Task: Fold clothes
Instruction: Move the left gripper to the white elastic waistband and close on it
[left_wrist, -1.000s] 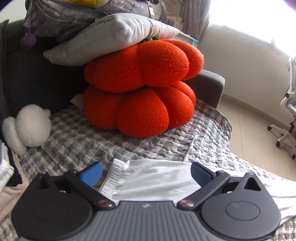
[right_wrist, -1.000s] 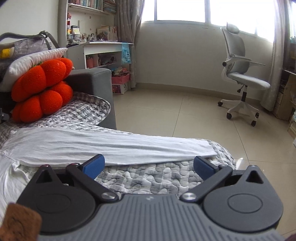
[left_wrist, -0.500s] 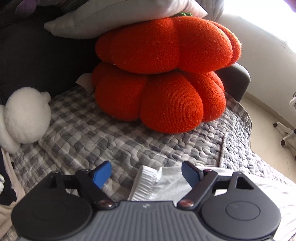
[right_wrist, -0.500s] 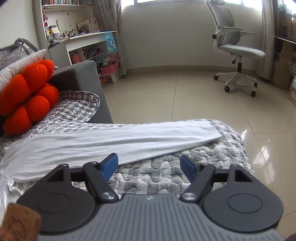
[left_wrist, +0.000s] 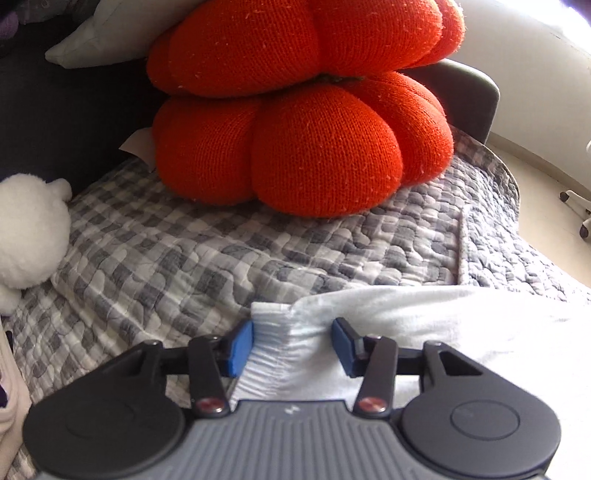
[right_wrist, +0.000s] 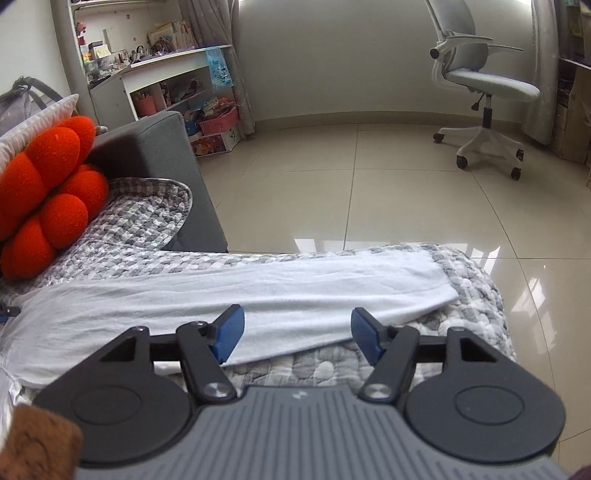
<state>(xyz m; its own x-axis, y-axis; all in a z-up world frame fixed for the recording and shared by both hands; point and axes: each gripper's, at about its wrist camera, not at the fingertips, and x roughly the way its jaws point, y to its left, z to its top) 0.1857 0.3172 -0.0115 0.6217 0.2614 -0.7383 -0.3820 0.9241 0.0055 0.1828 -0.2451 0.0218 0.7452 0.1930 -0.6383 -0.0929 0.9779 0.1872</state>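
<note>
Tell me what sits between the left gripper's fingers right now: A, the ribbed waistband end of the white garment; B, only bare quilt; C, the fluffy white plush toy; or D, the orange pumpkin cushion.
A: in the left wrist view the ribbed waistband of the white garment lies between the closing left gripper fingers, with the cushion and plush farther off.

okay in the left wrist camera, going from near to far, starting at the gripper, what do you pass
left gripper, its jaws closing with cloth between them → ribbed edge of the white garment → grey checked quilt → lower orange pumpkin cushion → upper orange pumpkin cushion.
</note>
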